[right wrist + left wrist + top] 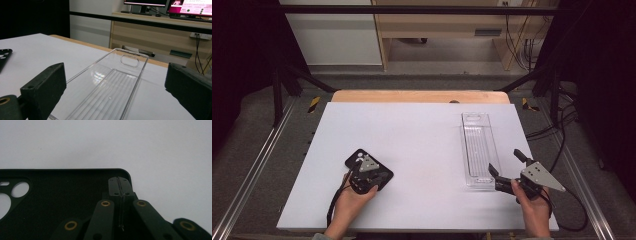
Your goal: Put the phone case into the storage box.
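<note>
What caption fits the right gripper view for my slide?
Open right gripper faces a clear plastic tray on the white table.

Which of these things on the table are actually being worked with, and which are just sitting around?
In use:
- black phone case, under the shut left gripper
- clear plastic tray, with the open right gripper at its near end

Just background:
- wooden desk
- monitors
- cables

The left gripper [122, 185] is pressing its two black jaws tight together over the black phone case [62, 195], which is lying on the white table [125, 142].
</note>
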### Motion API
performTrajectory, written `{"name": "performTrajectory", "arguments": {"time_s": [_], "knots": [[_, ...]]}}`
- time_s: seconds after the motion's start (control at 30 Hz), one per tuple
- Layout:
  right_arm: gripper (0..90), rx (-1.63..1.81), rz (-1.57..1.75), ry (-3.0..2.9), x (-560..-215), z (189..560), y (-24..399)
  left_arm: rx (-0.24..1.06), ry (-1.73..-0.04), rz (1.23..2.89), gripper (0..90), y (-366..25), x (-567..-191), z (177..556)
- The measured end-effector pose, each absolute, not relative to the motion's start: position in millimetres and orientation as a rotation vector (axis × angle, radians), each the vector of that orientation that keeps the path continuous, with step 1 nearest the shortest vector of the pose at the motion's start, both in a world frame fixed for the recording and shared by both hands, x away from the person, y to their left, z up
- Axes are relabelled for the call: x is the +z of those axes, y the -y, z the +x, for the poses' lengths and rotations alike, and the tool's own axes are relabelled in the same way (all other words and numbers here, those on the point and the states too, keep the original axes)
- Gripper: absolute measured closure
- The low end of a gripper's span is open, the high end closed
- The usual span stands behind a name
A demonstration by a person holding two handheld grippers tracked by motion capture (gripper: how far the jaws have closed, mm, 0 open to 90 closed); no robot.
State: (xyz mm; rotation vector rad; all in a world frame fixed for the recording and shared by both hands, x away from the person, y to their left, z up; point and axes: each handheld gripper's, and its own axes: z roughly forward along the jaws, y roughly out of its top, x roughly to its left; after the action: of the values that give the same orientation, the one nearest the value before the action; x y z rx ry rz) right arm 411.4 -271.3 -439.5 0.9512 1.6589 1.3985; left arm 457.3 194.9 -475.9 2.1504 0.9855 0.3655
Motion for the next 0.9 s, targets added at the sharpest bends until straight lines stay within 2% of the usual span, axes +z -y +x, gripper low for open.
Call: {"name": "performTrajectory", "arguments": {"time_s": [0.13, 0.4, 0.9], "knots": [[4.0, 1.394, 0.939, -1.674, -439.4, 411.8, 268.3, 0.321, -0.983, 2.137, 90.0, -193.9, -476.6, 456.5], [3.9, 1.393, 0.935, -1.681, -439.3, 410.6, 267.5, 0.325, -0.929, 2.175, 90.0, -177.6, -475.7, 448.8], [3.8, 1.39, 0.949, -1.688, -439.2, 410.8, 268.1, 0.235, -0.729, 2.216, 90.0, -109.1, -478.2, 405.5]]}}
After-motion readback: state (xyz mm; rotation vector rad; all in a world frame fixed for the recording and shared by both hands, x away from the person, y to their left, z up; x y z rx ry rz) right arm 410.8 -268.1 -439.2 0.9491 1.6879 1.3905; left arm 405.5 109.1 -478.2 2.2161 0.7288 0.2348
